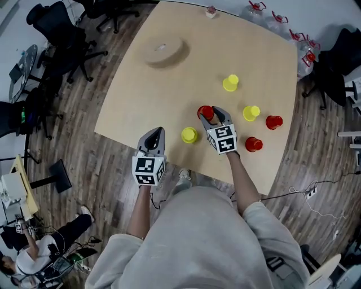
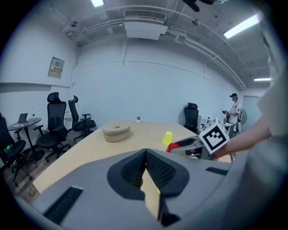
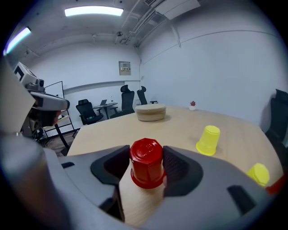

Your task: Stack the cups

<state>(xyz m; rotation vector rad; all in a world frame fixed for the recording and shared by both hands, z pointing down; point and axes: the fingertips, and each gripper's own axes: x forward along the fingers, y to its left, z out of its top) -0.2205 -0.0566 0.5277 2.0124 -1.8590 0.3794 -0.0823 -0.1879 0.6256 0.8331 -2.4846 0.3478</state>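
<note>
Read from the head view, with twelve o'clock at the far side of the table (image 1: 169,101), the right gripper (image 1: 211,112) reaches in from six o'clock. Its jaws stand part-way apart, one pad against each side of a red cup (image 1: 205,113). The right gripper view shows this red cup (image 3: 146,164) upside down, base up and rim on the wood, with the right gripper (image 3: 146,157) clasping its upper half.

The left gripper (image 1: 158,131) sits at about eight o'clock from that cup, near the table's front edge. In the left gripper view the left gripper (image 2: 145,152) has its tips together with nothing between them. Just beside it, at seven o'clock from the red cup, stands the near yellow cup (image 1: 189,135).

The far yellow cup (image 1: 230,83) is at one o'clock and also rests rim-down, as the right gripper view shows (image 3: 208,140). The side yellow cup (image 1: 251,113) is at three o'clock, with the second red cup (image 1: 273,122) just past it. The third red cup (image 1: 253,144) is at four o'clock, close to the right wrist. All six cups stand apart from one another.

A round wooden disc (image 1: 163,51) lies at eleven o'clock, well apart from the cups. Clear bottles with red caps (image 1: 271,17) stand beyond the far right corner, and black office chairs (image 1: 56,28) stand at ten o'clock.
</note>
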